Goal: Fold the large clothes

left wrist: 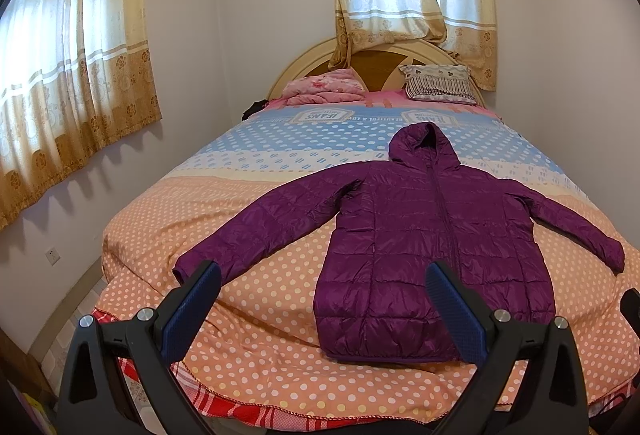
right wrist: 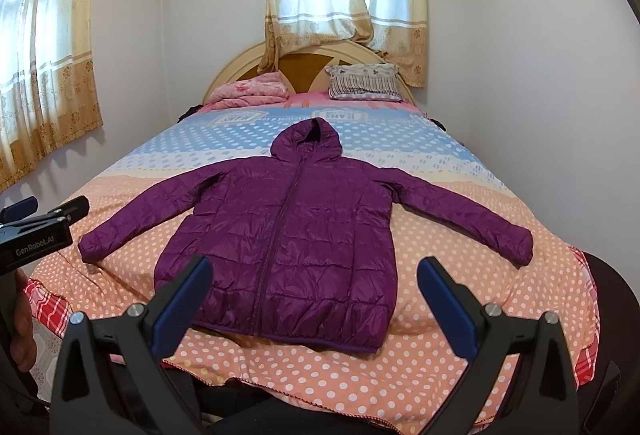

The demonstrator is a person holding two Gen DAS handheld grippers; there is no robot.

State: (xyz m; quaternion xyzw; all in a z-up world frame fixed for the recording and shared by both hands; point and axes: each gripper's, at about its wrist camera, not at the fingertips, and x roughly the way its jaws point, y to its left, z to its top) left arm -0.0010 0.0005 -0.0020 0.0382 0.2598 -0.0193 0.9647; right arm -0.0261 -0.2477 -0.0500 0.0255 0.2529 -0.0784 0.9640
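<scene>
Start of task: jacket [right wrist: 276, 235] lies unfolded across the bed's [right wrist: 460, 267] foot edge. Left gripper [left wrist: 322, 283] and right gripper [right wrist: 316, 277] hover released, holding nothing. Next: grasp a sleeve.

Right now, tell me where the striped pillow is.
The striped pillow sits at the head of the bed, right side in both views, against the headboard, beyond the purple jacket and across from the pink blanket.

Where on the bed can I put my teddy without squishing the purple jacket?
Free: the blue dotted cover between the jacket's hood and the pillows; also the orange strip below the hem. Crowded: the middle, under the purple jacket.
</scene>
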